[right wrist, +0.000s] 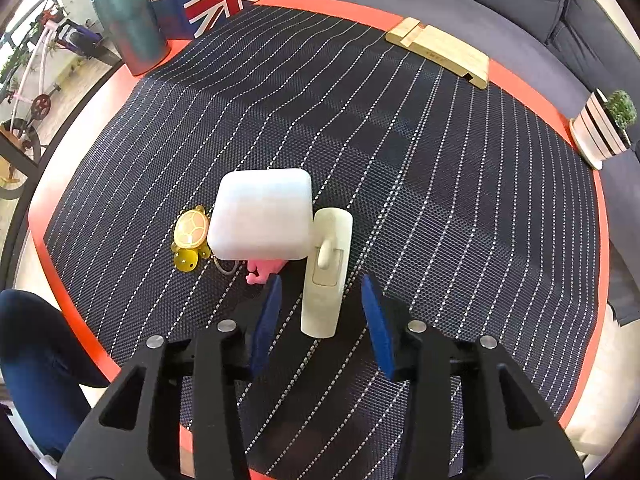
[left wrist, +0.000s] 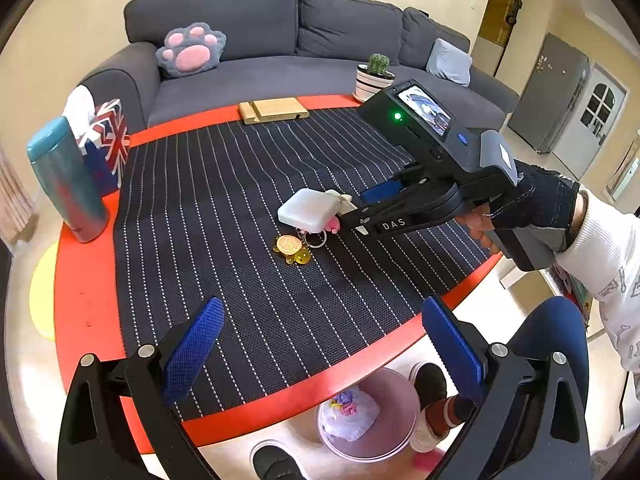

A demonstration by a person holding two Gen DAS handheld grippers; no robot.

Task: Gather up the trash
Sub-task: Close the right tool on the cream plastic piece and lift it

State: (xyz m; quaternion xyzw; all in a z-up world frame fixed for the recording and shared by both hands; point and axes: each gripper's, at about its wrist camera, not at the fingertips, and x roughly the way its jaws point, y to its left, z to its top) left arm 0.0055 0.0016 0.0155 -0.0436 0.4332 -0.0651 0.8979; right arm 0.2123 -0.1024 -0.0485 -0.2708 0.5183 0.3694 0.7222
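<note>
On the striped mat (right wrist: 400, 160) lie a white square box (right wrist: 260, 214), a yellow turtle keyring (right wrist: 191, 232), a small pink piece (right wrist: 262, 270) and a cream plastic hook (right wrist: 326, 276). My right gripper (right wrist: 320, 292) points steeply down with its blue pads on either side of the cream hook, a gap showing on both sides. The left wrist view shows that right gripper (left wrist: 352, 210) beside the white box (left wrist: 306, 210), held by a gloved hand. Near the table's front edge my left gripper (left wrist: 324, 340) is wide open with nothing between its fingers. A pink bin (left wrist: 384, 436) with crumpled wrappers stands on the floor under that edge.
A teal tumbler (left wrist: 66, 180) and a Union Jack tissue box (left wrist: 108, 136) stand at the table's left. A wooden stand (left wrist: 274, 110) and a potted cactus (left wrist: 374, 76) are at the far edge, before the grey sofa (left wrist: 260, 32). The person's shoes (left wrist: 430, 384) flank the bin.
</note>
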